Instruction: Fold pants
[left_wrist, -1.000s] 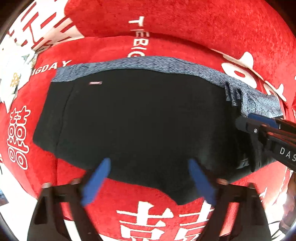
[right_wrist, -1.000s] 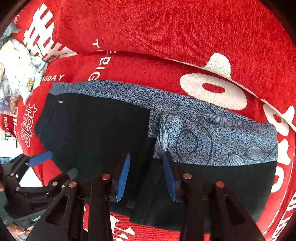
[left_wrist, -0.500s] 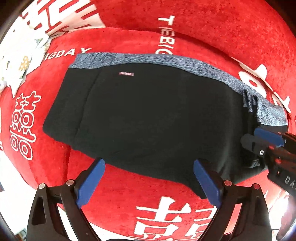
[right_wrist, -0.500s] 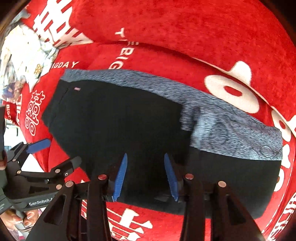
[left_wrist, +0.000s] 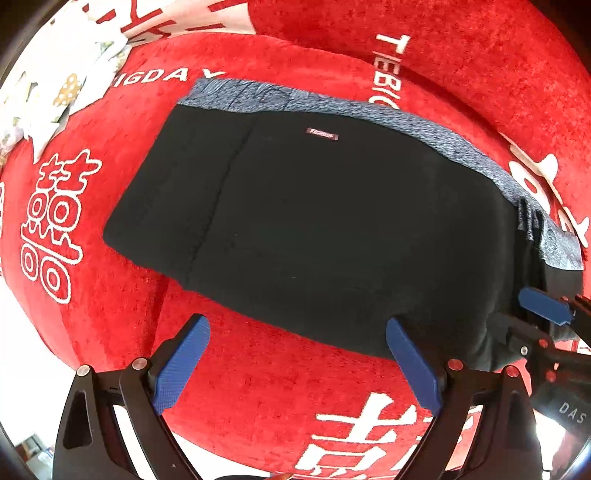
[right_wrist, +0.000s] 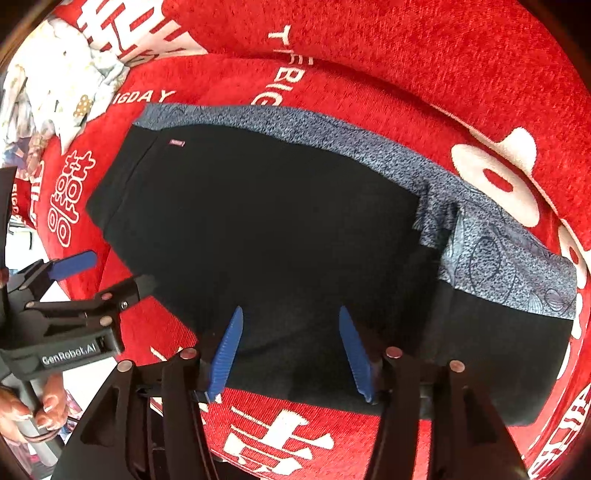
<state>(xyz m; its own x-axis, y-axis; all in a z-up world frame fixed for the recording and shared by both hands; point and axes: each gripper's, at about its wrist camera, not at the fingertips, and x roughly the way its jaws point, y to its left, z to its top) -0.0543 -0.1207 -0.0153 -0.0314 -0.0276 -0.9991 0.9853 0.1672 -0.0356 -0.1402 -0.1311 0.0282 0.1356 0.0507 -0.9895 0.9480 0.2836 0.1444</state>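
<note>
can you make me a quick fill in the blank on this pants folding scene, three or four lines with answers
1. The black pants lie folded on a ____ plush cover with white lettering.
2. Along the pants' far edge runs a blue-grey ____ band.
3. The left hand-held gripper has its jaws ____, with only the cover between them.
4. The pads of both hand-held grippers, the right hand-held gripper included, are ____ in colour.

Missing words: red; patterned; open; blue

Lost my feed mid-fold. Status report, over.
Left gripper open, empty, over the red cover. Right gripper jaws just opening, pads off the cloth. Pants folded, lying flat. Nothing in the way.
</note>
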